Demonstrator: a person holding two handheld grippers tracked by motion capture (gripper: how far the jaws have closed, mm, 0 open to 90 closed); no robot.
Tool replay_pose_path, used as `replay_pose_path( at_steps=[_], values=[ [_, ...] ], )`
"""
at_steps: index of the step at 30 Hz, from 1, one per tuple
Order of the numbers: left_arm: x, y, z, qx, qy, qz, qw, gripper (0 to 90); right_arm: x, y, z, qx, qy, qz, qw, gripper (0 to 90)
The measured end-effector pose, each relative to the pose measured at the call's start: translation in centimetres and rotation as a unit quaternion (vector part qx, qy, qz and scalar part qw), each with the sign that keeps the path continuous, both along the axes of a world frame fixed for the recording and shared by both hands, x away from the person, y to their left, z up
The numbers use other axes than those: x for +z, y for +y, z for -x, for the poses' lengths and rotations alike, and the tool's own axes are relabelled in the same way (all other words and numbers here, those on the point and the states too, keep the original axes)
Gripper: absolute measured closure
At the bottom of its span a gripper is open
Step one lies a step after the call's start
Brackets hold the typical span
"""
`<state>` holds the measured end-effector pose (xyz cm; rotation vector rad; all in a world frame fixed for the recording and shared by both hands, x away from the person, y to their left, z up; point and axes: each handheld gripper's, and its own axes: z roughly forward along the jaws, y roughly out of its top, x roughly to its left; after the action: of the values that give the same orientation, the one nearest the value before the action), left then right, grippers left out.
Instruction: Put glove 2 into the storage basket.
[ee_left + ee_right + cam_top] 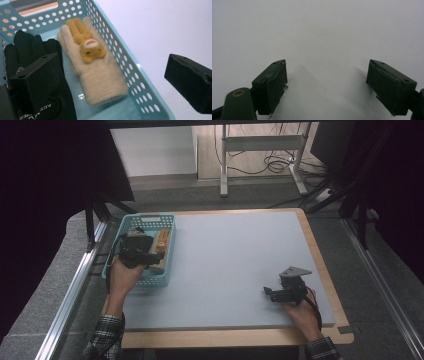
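Closest to the camera in the left gripper view are the two black jaws of the left gripper (113,82), spread wide and holding nothing; one jaw hangs over a black glove (23,53) inside the basket, the other sits outside the basket wall, above the grey mat. Between the jaws, farther in, lies a cream knitted glove (98,77) with a small orange animal figure (87,46) on its back. It lies flat on the floor of a light blue perforated basket (132,75), fingers pointing toward the basket's far end, its cuff toward the camera. The black glove lies just beside the cream glove, and the two look to be touching along one edge. In the high view the basket (167,265) sits at the left edge of a grey mat (235,255), with the left gripper (136,249) held above it by the person's left hand (122,277). Well apart from the basket, near the mat's front right corner, the right hand (302,315) holds the right gripper (287,290) low over bare mat. In the right gripper view its jaws stand wide apart with only plain grey surface between them. The mat lies on a wooden table (230,337), whose edge shows beyond the mat, far from the basket.
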<state>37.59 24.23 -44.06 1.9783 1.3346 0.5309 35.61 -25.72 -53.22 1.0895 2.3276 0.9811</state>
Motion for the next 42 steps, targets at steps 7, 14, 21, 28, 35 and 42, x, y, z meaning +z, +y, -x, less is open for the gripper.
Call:
replay_pose_path(
  at_steps=[7, 14, 21, 28, 35, 42],
  values=[
    [0.4, -1.4, 0.5, -0.02, -0.007, -0.001, 0.9998, 1.1, 0.0, 0.0, 0.0, 0.0, 0.0, 0.0, 1.0, 16.2],
    [0.7, -3.3, 1.0, -0.043, -0.013, 0.003, 0.999, 1.0, 0.0, 0.0, 0.0, 0.001, -0.001, 0.001, 1.0, 16.3],
    [0.5, -4.8, 1.2, -0.059, -0.013, 0.006, 0.9982, 0.8, 0.0, 0.0, 0.0, 0.0, 0.0, 0.0, 1.0, 16.2],
    [0.2, -6.0, 1.2, -0.072, -0.015, 0.009, 0.9973, 0.8, 0.0, 0.0, 0.0, 0.0, 0.0, 0.0, 1.0, 16.3],
    [-0.3, -7.5, 1.2, -0.086, -0.017, 0.012, 0.9961, 0.7, 0.0, 0.0, 0.0, 0.0, -0.001, 0.001, 1.0, 16.3],
    [-1.0, -9.4, 1.2, -0.103, -0.014, 0.017, 0.9945, 0.7, 0.0, 0.0, 0.0, 0.0, -0.001, 0.001, 1.0, 16.2]
  ],
)
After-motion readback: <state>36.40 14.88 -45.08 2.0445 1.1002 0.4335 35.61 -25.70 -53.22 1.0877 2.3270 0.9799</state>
